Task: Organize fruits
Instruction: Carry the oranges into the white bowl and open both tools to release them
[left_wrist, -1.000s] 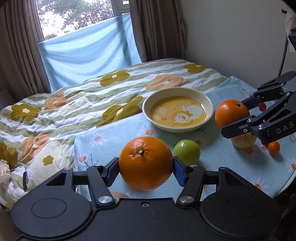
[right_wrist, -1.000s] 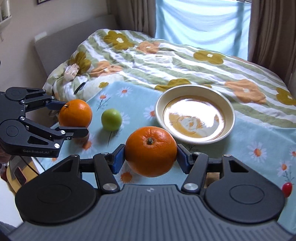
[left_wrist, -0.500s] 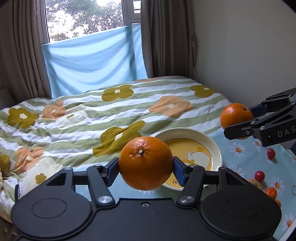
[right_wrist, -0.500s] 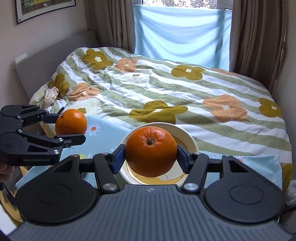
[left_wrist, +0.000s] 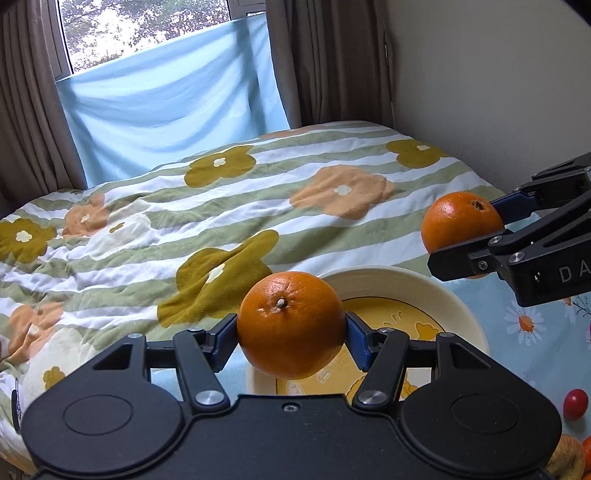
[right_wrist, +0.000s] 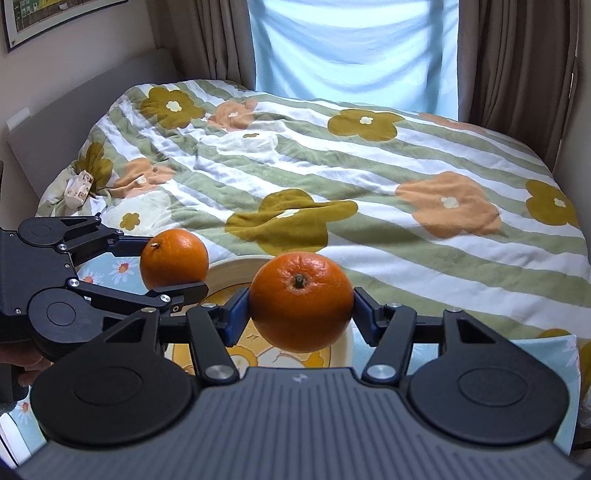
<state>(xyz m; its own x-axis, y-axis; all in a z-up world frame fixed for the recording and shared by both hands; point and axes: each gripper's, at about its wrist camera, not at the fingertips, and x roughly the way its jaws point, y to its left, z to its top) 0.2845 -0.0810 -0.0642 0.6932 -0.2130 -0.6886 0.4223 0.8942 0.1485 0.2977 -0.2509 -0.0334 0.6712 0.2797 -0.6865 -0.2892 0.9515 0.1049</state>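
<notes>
**Two oranges held above the bowl**

The left gripper (left_wrist: 291, 326) has its jaws clamped on an orange (left_wrist: 291, 325); the right gripper (right_wrist: 301, 304) has its jaws clamped on a second orange (right_wrist: 301, 301). Both hover level over the cream bowl (left_wrist: 436, 291), whose near half is hidden. A red cherry tomato (left_wrist: 575, 404) lies on the floral cloth (left_wrist: 535, 325); fruit at the frame corner is cut off.

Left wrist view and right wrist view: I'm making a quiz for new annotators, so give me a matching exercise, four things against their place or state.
Things:
1. left gripper
2. right gripper
3. bowl
4. cherry tomato

Places or states:
A. lying on the daisy cloth
B. holds the orange with the short brown stem
C. below both lifted oranges, no fruit visible inside
D. holds the orange with the pale stem nub

Pairs: 1-D, 2-B, 3-C, 4-A
</notes>
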